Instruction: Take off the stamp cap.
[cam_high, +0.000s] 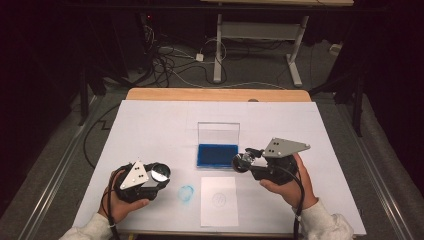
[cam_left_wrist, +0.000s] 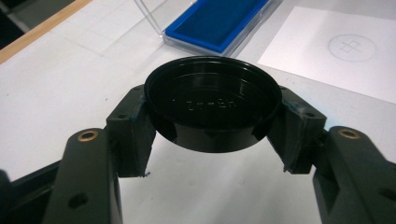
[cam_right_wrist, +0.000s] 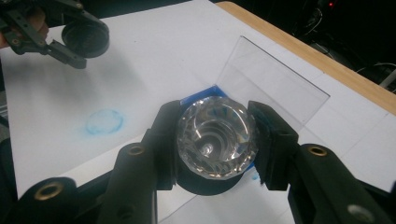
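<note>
One black cap (cam_left_wrist: 212, 105) pinched by the left gripper (cam_high: 159, 173) near the tabletop's front-left corner, one faceted clear stamp (cam_right_wrist: 217, 136) clamped in the right gripper (cam_high: 243, 161) over one blue ink pad (cam_high: 216, 154) mid-table, one paper sheet (cam_high: 219, 201) at the front edge, cap lettering legible in the left gripper view, one blue smudge (cam_right_wrist: 104, 122).

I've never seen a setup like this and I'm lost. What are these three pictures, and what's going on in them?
A person sits at a white table with a hand-held two-jaw tool in each hand. One picture looks down from above; the other two come from cameras riding on each tool.

The left gripper is shut on a round black cap. The right gripper is shut on a stamp with a faceted clear handle.

On the table lie an open blue ink pad, a white paper with a faint round mark, and a blue smudge.
</note>
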